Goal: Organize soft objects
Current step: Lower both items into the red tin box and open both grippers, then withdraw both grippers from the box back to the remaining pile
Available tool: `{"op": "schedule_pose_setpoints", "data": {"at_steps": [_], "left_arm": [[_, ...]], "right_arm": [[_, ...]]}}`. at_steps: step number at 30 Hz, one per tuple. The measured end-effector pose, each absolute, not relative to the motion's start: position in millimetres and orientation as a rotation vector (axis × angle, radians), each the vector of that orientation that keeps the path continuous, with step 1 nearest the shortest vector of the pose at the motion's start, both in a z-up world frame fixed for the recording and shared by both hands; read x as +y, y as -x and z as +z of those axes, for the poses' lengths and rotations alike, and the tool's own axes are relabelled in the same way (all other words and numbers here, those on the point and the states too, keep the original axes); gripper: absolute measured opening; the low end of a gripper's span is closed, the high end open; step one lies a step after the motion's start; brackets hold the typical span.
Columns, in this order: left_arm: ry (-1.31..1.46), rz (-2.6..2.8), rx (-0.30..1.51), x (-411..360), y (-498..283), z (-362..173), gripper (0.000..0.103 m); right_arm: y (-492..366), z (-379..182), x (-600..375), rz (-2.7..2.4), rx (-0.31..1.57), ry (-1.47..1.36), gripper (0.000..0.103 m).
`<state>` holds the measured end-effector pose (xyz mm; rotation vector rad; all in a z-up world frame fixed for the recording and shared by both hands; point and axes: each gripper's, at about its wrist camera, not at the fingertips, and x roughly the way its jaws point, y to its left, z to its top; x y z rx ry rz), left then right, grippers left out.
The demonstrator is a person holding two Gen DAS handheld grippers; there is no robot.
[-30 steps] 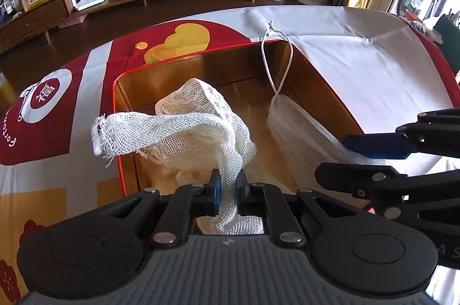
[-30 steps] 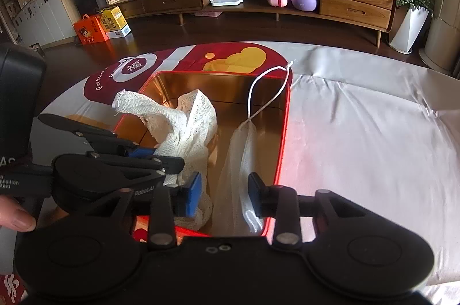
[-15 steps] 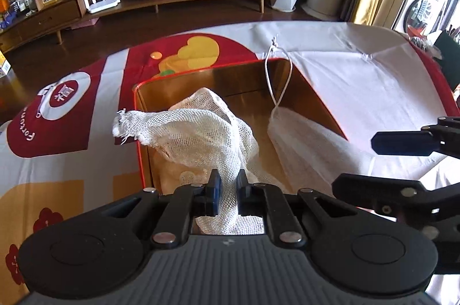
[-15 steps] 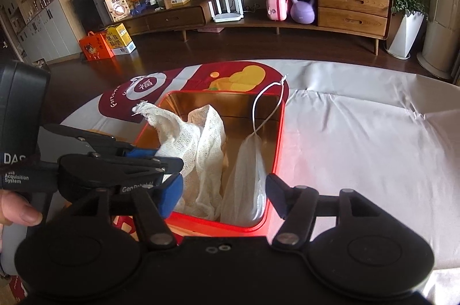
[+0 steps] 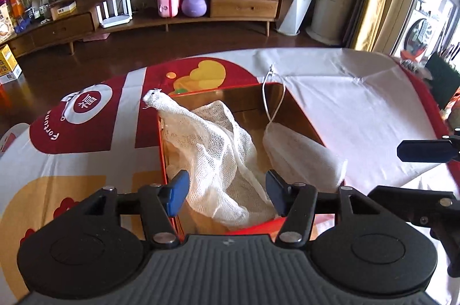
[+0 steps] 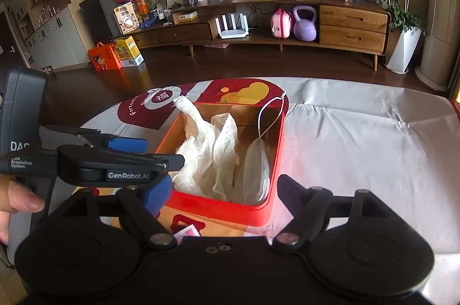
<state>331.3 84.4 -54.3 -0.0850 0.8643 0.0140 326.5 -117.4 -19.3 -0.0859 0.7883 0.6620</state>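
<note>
Red tin (image 5: 287,223), square, rounded corners, shiny gold inside, on the cloth-covered desk (image 5: 359,109). In it, left: coarse open-weave gauze (image 5: 212,150), crumpled, one twisted end poking up over the far-left rim. Right: fine white mesh bag (image 5: 302,152), limp, its cord loop (image 5: 273,101) draped over the far wall. Left gripper (image 5: 227,190) near the tin's near edge, jaws spread wide, holding nothing. Right gripper (image 6: 222,197) likewise, jaws apart, empty, near the tin.
</note>
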Motion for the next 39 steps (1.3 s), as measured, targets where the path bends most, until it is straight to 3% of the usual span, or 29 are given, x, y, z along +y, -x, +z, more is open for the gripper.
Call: {"op": "schedule_pose_setpoints", "data": {"at_steps": [24,27,33,35,39], "left_arm": [[0.084,0.007,0.716,65,-208,-3,0.066],[0.085,0.005,0.704,60,-195,-2,0.072],[0.091,0.029,0.688,53,-171,-11,0.072],[0.085,0.056,0.669,51,-162,-16,0.081],[0.079,0.092,0.634,49,-148,-27,0.082]], "right_arm": [[-230,3,-151,0.656,0.656,0.114,0.101],[-221,-1,-156,0.652,0.648,0.112,0.101],[-209,-12,-165,0.64,0.639,0.117,0.102],[-206,-17,-169,0.634,0.637,0.115,0.102],[-202,-28,-174,0.619,0.646,0.102,0.102]]}}
